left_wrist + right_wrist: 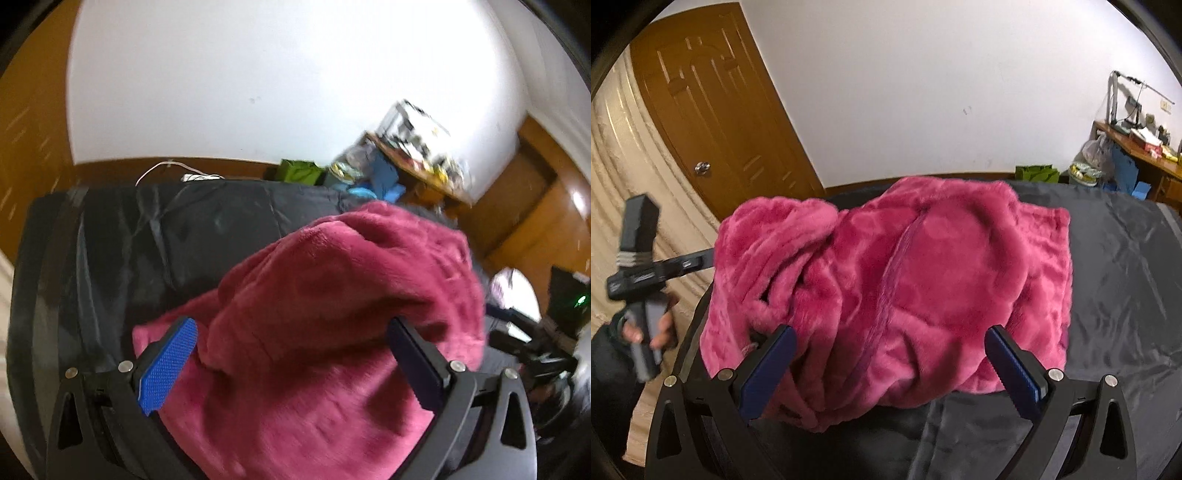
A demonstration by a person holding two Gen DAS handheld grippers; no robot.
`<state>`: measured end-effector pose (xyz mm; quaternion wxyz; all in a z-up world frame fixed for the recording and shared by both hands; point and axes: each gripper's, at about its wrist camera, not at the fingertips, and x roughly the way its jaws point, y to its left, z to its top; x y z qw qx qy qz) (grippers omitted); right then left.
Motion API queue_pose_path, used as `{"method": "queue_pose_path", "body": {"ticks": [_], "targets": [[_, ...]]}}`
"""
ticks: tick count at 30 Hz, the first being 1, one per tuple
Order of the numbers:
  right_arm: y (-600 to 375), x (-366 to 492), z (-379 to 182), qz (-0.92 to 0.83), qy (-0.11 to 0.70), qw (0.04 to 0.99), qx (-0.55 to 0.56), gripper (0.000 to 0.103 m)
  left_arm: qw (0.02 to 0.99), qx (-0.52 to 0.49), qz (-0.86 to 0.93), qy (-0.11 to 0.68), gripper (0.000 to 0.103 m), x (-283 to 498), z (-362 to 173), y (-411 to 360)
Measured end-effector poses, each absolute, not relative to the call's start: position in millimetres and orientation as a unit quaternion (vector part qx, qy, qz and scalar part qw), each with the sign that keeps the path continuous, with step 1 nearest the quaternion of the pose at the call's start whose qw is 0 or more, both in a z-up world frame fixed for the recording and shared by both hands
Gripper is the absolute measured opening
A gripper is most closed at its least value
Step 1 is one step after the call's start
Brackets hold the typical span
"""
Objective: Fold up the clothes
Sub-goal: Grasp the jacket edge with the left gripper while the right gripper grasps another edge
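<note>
Blue-padded fingers of the right gripper (pixel 890 365) are standing wide apart at the near edge of a pink plush garment (pixel 905 280), clamping nothing; the left gripper (pixel 291 365) is likewise splayed, its pads straddling a raised hump of the same fleece without pinching it. In the right wrist view the left tool is also showing from outside at the garment's far left side, with a hand (pixel 646 328) wrapping its grip.

Fleece is lying in a thick, roughly rectangular bundle on the dark grey sheet (pixel 1115 280), layers doubled over, a seam running diagonally across the top and loose rolls bunching at the left end. That shape is fitting either a fold partway done or a bundle being settled after its last fold, so the pictures are not deciding which.

Judging what good handling is asking for: plush this bulky is springing back and sliding on a slick sheet, so any pinch should be taking in all layers at an edge, not the top pile alone, and both grippers should be working level so the bundle is not skewing.

Farther off, a wooden door (pixel 713 110) and a cluttered desk (pixel 1137 147) are standing against the white wall.
</note>
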<state>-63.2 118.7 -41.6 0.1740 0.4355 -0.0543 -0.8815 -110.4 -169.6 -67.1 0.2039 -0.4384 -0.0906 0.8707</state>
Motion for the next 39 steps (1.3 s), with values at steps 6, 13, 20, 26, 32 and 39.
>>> {"method": "queue_pose_path", "body": {"ticks": [6, 13, 20, 26, 32, 39], "targets": [[123.1, -50.8, -42.0, -0.883, -0.042, 0.168, 0.437, 0.103, 0.258, -0.458, 0.850, -0.044, 0.103, -138.2, -75.5, -134.8], [145.6, -50.1, -43.4, -0.889, -0.064, 0.139, 0.432, 0.103, 0.266, -0.480, 0.834, -0.057, 0.069, -125.3, -80.4, -124.9], [145.5, -66.3, -42.6, -0.893, -0.060, 0.137, 0.425, 0.103, 0.276, -0.483, 0.829, -0.059, 0.024, -78.4, -74.1, -128.6], [142.7, -98.2, -29.6, -0.909, -0.024, 0.126, 0.396, 0.103, 0.286, -0.487, 0.823, -0.060, 0.023, -41.7, -73.5, -129.3], [134.5, -157.5, -44.0, -0.899, -0.013, 0.127, 0.418, 0.103, 0.274, -0.498, 0.819, -0.081, 0.023, -25.9, -87.1, -137.1], [126.8, -191.0, -76.2, -0.859, -0.058, 0.154, 0.484, 0.048, 0.248, -0.496, 0.825, -0.106, 0.026, -30.1, -87.7, -150.9]]}}
